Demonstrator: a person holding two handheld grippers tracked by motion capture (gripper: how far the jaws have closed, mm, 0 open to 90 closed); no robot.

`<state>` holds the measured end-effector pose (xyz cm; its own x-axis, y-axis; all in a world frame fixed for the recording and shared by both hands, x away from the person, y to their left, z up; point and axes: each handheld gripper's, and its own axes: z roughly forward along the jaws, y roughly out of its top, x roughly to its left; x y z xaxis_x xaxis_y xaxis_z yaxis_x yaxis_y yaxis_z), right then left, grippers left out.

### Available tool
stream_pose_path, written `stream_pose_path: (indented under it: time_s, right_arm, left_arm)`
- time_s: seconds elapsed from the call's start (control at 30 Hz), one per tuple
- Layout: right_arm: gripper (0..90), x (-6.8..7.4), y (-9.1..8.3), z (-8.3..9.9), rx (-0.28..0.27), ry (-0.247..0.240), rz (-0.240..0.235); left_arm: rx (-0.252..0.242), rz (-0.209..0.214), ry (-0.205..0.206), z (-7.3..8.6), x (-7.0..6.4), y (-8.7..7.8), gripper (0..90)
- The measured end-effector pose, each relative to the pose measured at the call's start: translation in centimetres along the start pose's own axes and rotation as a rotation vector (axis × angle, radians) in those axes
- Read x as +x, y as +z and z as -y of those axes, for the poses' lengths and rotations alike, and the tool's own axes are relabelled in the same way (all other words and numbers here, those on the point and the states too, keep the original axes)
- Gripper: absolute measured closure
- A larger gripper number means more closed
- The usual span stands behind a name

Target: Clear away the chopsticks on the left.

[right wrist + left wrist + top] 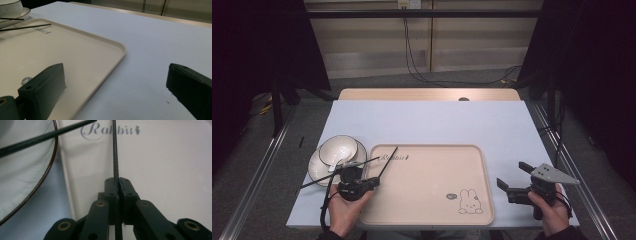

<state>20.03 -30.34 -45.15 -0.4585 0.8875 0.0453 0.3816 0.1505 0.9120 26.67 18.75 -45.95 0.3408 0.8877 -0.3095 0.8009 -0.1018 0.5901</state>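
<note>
My left gripper (pixel 373 181) (pixel 118 181) is shut on a thin black chopstick (pixel 388 162) (pixel 115 150), which points forward over the near left corner of a beige tray (pixel 432 170) (pixel 162 170) toward its "Rabbit" lettering. A second black chopstick (pixel 339 172) (pixel 45 136) lies slanted across the rim of a white plate (pixel 314 167) (pixel 25 175) just left of the tray. On that plate stands a white bowl (pixel 338 149) (pixel 10 7) with a spoon. My right gripper (pixel 513 175) (pixel 115 72) is open and holds nothing, right of the tray's (pixel 75 50) near right corner.
The tray carries a rabbit drawing (pixel 469 201) near its front right corner. A pale cloth (pixel 427 120) covers the table, with a wooden strip (pixel 427 94) at the far edge. Cables (pixel 422 75) trail on the floor beyond.
</note>
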Motion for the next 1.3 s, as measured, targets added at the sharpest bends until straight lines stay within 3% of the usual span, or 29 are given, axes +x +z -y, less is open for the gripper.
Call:
stream_pose_path:
  time_s: [0.17, 0.57, 0.67, 0.87, 1.0, 1.07, 1.17, 1.2, 1.3]
  right_arm:
    - [2.0, 0.0, 0.0, 0.0, 0.001, 0.001, -0.001]
    - [2.0, 0.0, 0.0, 0.0, 0.003, 0.0, -0.001]
    - [2.0, 0.0, 0.0, 0.0, 0.003, -0.002, -0.002]
    - [2.0, 0.0, 0.0, 0.0, 0.003, 0.001, -0.002]
    - [2.3, 0.0, 0.0, 0.0, -0.001, 0.002, -0.004]
    - [2.3, 0.0, 0.0, 0.0, -0.001, 0.001, -0.006]
    - [2.3, 0.0, 0.0, 0.0, -0.002, -0.002, -0.005]
    - [2.3, 0.0, 0.0, 0.0, -0.002, -0.002, -0.005]
    - [2.3, 0.0, 0.0, 0.0, -0.001, -0.002, -0.007]
  left_arm:
    - [0.023, -0.028, 0.005, 0.1, 0.0, 0.6, 85.2]
    - [0.021, -0.015, 0.011, 0.0, 0.0, 0.6, 81.1]
    - [0.018, -0.006, 0.026, 0.0, 0.1, 0.6, 74.7]
    - [-0.019, 0.054, 0.067, -0.2, 0.2, 0.2, 60.9]
    - [-0.059, 0.082, 0.124, 0.2, 0.3, -0.8, 49.3]
    - [-0.093, 0.098, 0.128, 0.3, 0.5, -1.3, 42.1]
    - [-0.141, 0.13, 0.184, 0.4, 0.7, -2.2, 31.4]
    - [-0.13, 0.156, 0.191, 0.4, 0.9, -2.3, 27.7]
    - [-0.125, 0.167, 0.209, 0.6, 1.4, -2.7, 18.2]
